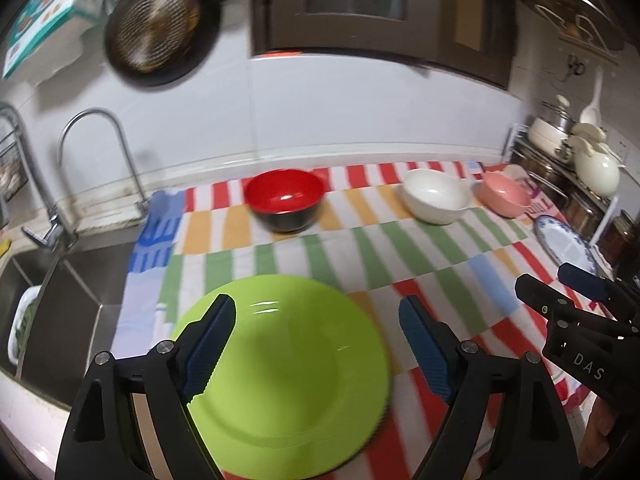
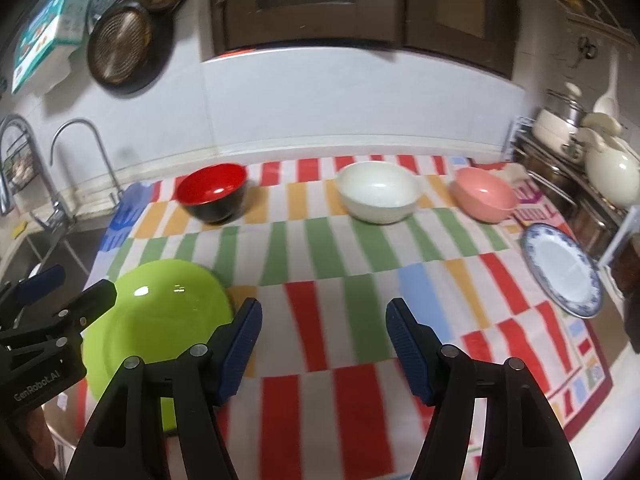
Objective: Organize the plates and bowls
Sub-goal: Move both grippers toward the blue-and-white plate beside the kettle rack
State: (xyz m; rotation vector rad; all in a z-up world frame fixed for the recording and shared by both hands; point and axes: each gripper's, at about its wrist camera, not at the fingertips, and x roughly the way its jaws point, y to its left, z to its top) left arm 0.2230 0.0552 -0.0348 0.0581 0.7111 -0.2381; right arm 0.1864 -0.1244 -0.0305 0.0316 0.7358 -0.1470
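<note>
Hovering above a striped cloth (image 2: pixel 320 248) on the kitchen counter, both grippers stand with their jaws apart and nothing between the blue pads. The left gripper (image 1: pixel 316 312) hangs over a green plate (image 1: pixel 288 376) that lies flat on the near left part of the cloth, beside the sink (image 1: pixel 60 280); its fingers frame the plate without touching it. The right gripper (image 2: pixel 324 316) is over bare cloth just right of that plate. Along the far edge, near the white wall, sit three bowls in a row, well apart: a red and black bowl (image 2: pixel 212 192) on the left, a white bowl (image 2: pixel 378 190) in the middle and a pink bowl (image 2: pixel 484 194) on the right. A blue-rimmed plate (image 2: pixel 564 274) lies at the cloth's right edge, near a rack of pots (image 2: pixel 580 152).
</note>
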